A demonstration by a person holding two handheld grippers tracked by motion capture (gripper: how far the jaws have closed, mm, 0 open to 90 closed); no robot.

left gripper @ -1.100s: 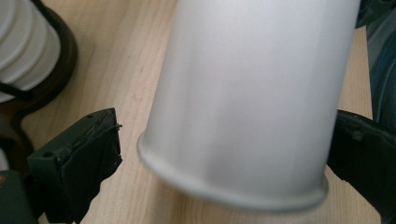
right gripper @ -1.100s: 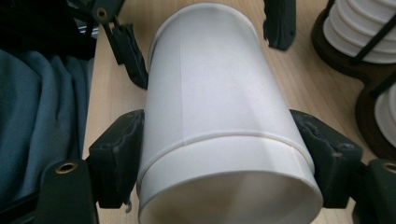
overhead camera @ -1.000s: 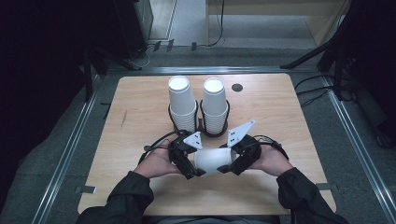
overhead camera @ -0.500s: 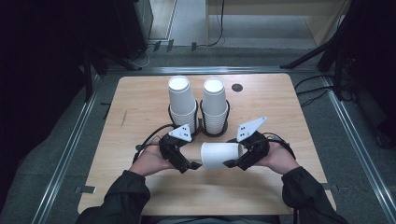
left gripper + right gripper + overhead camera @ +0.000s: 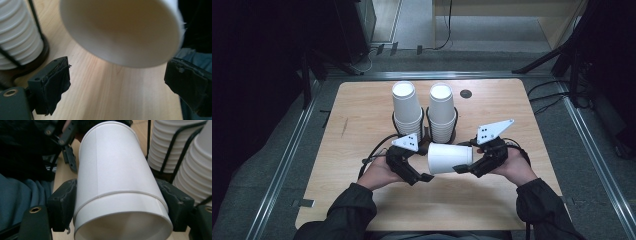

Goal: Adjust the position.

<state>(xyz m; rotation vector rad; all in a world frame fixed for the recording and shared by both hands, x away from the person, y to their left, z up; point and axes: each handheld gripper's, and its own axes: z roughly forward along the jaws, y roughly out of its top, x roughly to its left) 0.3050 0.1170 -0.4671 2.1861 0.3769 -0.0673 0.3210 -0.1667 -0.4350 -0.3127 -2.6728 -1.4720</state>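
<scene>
While the right gripper point(image 5: 463, 169) is pinching a lone paper cup point(image 5: 450, 158) sideways just near of the two stacks point(image 5: 442, 114), the left gripper point(image 5: 424, 176) is standing spread beside its base; placing it is remaining.

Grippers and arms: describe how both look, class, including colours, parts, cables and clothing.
Both the left gripper and the right gripper are black, with padded black jaws, a pale grey three-cornered plate with dark dots on top, and thin black cables. The person wears dark long sleeves.

Looks like a lab/test rig setup. Bare wood desk point(image 5: 362, 125) w/ metal rails point(image 5: 282, 170) round it. Cables point(image 5: 557, 92) on grey floor point(image 5: 412, 22).
</scene>
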